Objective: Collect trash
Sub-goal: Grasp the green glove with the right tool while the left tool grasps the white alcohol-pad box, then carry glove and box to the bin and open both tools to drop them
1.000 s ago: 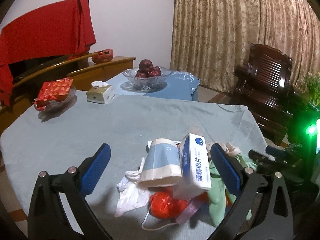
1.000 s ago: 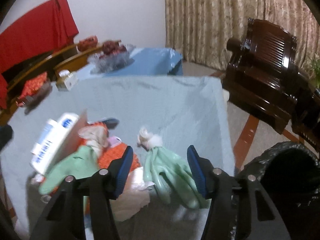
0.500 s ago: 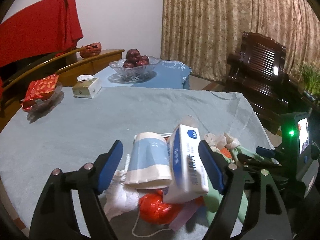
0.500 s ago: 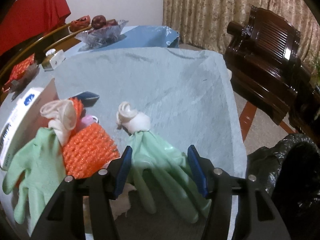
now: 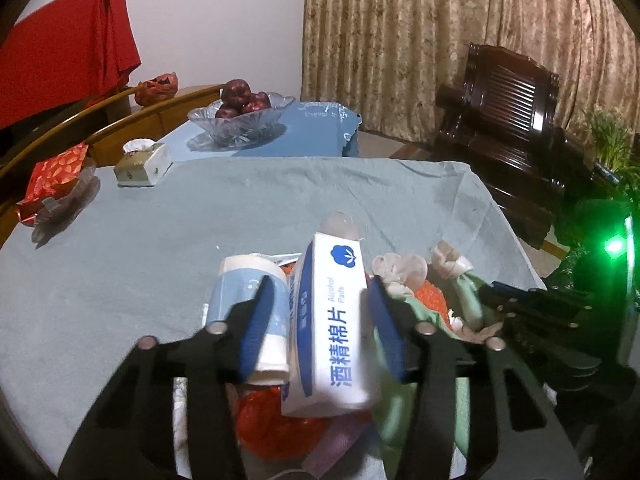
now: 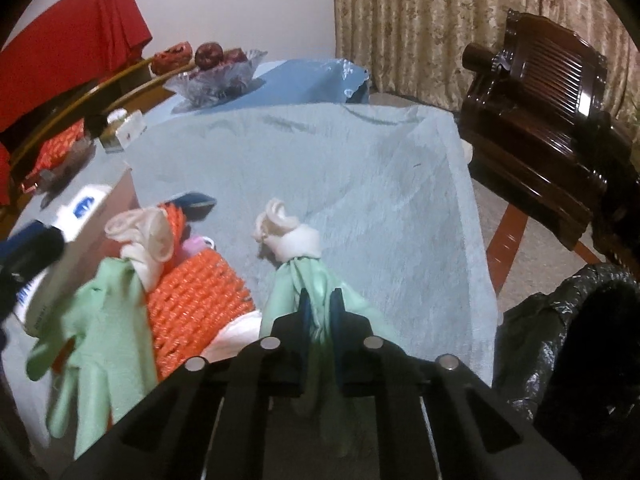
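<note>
A pile of trash lies on the grey-blue tablecloth (image 5: 160, 248). In the left wrist view my left gripper (image 5: 320, 312) is shut on a white and blue alcohol pads box (image 5: 336, 320), with a blue paper cup (image 5: 248, 292) beside its left finger. In the right wrist view my right gripper (image 6: 320, 312) is shut on a green rubber glove (image 6: 308, 280) with a white cuff. A second green glove (image 6: 100, 320), an orange net (image 6: 196, 304) and the box (image 6: 68, 236) lie to its left.
A black trash bag (image 6: 568, 344) stands open off the table's right edge. A glass fruit bowl (image 5: 240, 120), a tissue box (image 5: 142, 164) and a red packet (image 5: 52, 176) sit at the far side. A dark wooden chair (image 5: 508, 120) stands to the right.
Both grippers moved in and closed: the left onto the alcohol pads box, the right onto the green glove. The box now tilts up off the pile.
</note>
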The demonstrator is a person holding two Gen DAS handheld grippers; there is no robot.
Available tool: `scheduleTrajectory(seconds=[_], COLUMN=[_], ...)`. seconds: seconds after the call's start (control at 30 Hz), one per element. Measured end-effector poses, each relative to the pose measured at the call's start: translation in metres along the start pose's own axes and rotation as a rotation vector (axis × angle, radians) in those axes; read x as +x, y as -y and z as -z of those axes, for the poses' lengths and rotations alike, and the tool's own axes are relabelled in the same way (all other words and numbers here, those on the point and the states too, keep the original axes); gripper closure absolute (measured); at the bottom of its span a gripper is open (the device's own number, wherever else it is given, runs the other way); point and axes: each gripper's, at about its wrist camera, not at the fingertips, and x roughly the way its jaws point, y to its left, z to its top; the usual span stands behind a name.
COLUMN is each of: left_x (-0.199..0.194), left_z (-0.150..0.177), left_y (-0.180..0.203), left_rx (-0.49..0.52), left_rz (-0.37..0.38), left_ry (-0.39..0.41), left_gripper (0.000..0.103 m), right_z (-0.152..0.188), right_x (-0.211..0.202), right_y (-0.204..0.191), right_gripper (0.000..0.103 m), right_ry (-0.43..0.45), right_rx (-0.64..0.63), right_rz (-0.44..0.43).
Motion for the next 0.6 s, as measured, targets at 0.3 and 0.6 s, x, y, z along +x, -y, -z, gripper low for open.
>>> scheduleTrajectory(seconds=[0.3, 0.6], left_x=[-0.01, -0.012], left_z=[-0.006, -0.003], left_y=[-0.006, 0.004], left_rx=[-0.034, -0.019], left_rz=[0.038, 0.014], left_ry=[0.034, 0.017], left_gripper=[0.102, 0.053], right_z=[-0.01, -0.009], right_x=[-0.031, -0.042], right_y=[-0.003, -0.005], right_gripper=[0.093, 0.093], right_ry=[0.094, 0.108], right_rx=[0.002, 0.005], right_rz=[-0.043, -0.054])
